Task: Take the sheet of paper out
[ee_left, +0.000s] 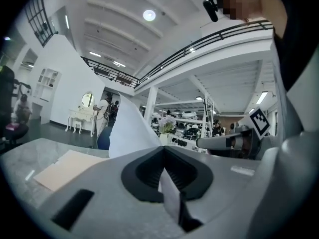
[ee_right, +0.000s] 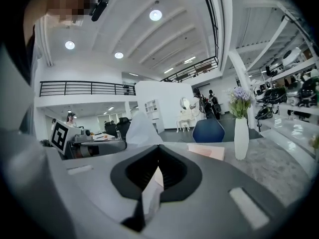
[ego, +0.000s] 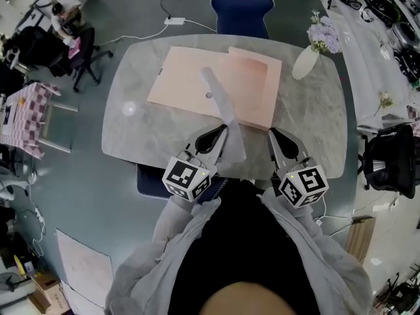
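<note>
Table (ego: 131, 133), as I see it from above:
- folder (ego: 190, 77) on its middle
- sheet (ego: 222, 104) over the folder, running toward my near edge
- vase (ego: 305, 61) on the far right corner
- chair (ego: 241, 5) behind the table
- my left gripper (ego: 223, 132) at the sheet's near end
- right gripper (ego: 271, 134) at the folder's near right corner

A grey marble-patterned table with rounded corners (ego: 125, 120) stands on a smooth grey-green floor (ego: 98, 202), a dark blue upholstered chair (ego: 241, 2) drawn up at its far side. To the left are a black swivel office chair (ego: 85, 54) and a small table under a pink checked cloth (ego: 26, 118). Round recessed lamps (ee_left: 149, 15) glow in the high white ceiling (ee_left: 114, 9). A mezzanine with a black metal railing (ee_right: 84, 88) runs along the white walls (ee_left: 65, 68), a white dressing table with an oval mirror (ee_left: 79, 117) stands against one wall, and white open shelving (ee_right: 293, 116) lines the right side.
</note>
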A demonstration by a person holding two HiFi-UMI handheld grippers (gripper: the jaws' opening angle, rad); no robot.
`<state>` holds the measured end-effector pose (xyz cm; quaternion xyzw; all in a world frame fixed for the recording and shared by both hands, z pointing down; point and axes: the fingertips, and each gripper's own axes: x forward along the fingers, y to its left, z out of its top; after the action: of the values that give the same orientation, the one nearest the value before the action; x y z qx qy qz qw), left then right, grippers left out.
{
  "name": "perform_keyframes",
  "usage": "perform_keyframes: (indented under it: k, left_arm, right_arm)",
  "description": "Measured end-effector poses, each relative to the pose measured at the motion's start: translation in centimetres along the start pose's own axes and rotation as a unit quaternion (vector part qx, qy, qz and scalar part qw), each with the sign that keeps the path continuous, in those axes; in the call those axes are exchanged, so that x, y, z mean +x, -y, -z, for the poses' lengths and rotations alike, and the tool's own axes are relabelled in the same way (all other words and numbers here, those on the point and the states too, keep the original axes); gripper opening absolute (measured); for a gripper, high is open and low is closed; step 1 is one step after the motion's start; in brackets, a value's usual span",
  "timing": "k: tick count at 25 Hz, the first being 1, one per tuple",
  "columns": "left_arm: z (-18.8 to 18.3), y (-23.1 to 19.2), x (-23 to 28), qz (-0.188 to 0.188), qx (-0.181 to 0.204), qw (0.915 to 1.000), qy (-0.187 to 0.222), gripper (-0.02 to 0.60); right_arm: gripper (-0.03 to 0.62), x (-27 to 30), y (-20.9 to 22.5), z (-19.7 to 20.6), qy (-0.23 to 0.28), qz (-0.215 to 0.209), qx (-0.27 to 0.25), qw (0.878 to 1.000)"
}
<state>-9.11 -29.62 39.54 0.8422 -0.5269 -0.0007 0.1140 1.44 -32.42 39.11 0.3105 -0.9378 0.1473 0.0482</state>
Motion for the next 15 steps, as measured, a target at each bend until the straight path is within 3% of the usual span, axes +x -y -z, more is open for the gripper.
perform_keyframes:
  k: [15]
  left_arm:
    - [0.9,0.6,1.2,0.006,-0.002,0.9999,-0.012,0.005]
  right_arm:
    - [0.011,-0.4,0.1,0.8,-0.010,-0.005,-0.014,1.000]
